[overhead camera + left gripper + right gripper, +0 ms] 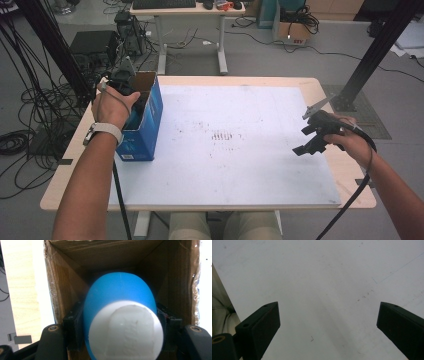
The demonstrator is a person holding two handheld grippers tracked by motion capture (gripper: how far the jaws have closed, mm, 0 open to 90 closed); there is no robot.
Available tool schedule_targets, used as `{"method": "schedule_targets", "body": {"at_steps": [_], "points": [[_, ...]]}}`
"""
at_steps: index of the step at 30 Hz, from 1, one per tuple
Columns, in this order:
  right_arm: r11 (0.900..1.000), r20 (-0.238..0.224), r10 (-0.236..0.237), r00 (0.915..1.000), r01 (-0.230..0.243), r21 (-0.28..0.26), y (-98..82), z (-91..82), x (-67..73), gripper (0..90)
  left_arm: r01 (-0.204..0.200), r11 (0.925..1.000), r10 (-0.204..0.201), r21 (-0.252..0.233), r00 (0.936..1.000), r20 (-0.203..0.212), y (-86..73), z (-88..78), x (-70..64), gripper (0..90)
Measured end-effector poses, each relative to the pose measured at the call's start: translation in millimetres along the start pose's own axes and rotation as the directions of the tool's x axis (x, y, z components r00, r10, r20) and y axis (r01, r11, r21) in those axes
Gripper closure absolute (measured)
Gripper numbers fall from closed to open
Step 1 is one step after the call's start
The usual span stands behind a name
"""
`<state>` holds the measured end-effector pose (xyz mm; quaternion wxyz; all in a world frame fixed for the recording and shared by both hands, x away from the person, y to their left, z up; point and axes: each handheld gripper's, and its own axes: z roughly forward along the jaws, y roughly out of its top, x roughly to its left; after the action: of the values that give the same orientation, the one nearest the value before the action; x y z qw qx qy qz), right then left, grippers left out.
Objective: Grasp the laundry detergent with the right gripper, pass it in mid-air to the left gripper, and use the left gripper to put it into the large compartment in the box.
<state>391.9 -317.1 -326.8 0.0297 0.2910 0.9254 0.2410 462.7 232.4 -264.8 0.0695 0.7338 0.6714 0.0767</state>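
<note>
An open blue cardboard box [146, 127] stands upright at the table's left side. My left gripper [123, 79] reaches down into its mouth. In the left gripper view the brown inner walls of the box [65, 287] surround a rounded blue object with a white end [117, 292]. My left gripper [120, 325] is shut on that object, one black pad on each side of it. My right gripper [303, 140] hovers at the right of the white board [240, 170]. In its own view the right gripper [328, 315] stands open over bare white surface with nothing between its jaws.
The white board covers most of a light wooden table [345, 175]. Behind the table stand a white desk [190, 30] with a keyboard and a cardboard carton [292, 30] on the floor. Cables [20, 135] lie on the floor at the left. Black frame posts [380, 50] rise on both sides.
</note>
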Motion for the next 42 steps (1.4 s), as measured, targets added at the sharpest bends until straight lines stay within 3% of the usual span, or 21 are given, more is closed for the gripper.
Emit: {"method": "schedule_targets", "body": {"at_steps": [18, 19, 22, 23, 34, 37, 42], "points": [[1.0, 0.002, 0.009, 1.0, -0.009, 0.002, -1.2, -0.3, -1.7, 4.7, 0.0, 0.9998, 0.001, -0.018, 0.9999, 0.012, -0.4, 3.4, -3.1, 28.6], [1.0, 0.008, -0.003, 1.0, 0.003, 0.024, -0.5, -2.0, -2.5, 4.7, -0.002, 0.9998, 0.002, -0.02, 0.9999, 0.013, -0.6, 3.0, -2.9, 28.6], [1.0, 0.008, -0.001, 1.0, 0.001, 0.024, -0.1, -2.0, -2.4, 4.7, 0.001, 0.9996, 0.0, -0.027, 0.9997, 0.024, -1.0, 0.1, -0.8, 28.4], [1.0, 0.008, -0.002, 1.0, 0.002, 0.024, 0.2, -1.9, -2.2, 4.7, -0.01, 0.9997, 0.011, -0.021, 0.9995, 0.031, -1.2, -1.5, 0.9, 28.4], [1.0, 0.004, -0.004, 1.0, 0.004, 0.0, 1.4, -1.2, -0.4, 4.7, 0.015, 0.9977, -0.009, -0.066, 0.9959, 0.09, -3.0, -20.6, 7.6, 16.6], [1.0, 0.007, -0.005, 1.0, 0.005, -0.001, 1.2, -2.8, -0.4, 4.7, 0.031, 0.994, -0.02, -0.105, 0.9945, 0.103, -3.2, -31.4, 8.1, 14.4], [1.0, 0.014, -0.004, 0.9999, 0.004, -0.002, 1.5, -7.7, -0.2, 4.7, 0.01, 0.9884, 0.008, -0.152, 0.9932, 0.116, -3.6, -55.1, 7.4, 10.9]]}}
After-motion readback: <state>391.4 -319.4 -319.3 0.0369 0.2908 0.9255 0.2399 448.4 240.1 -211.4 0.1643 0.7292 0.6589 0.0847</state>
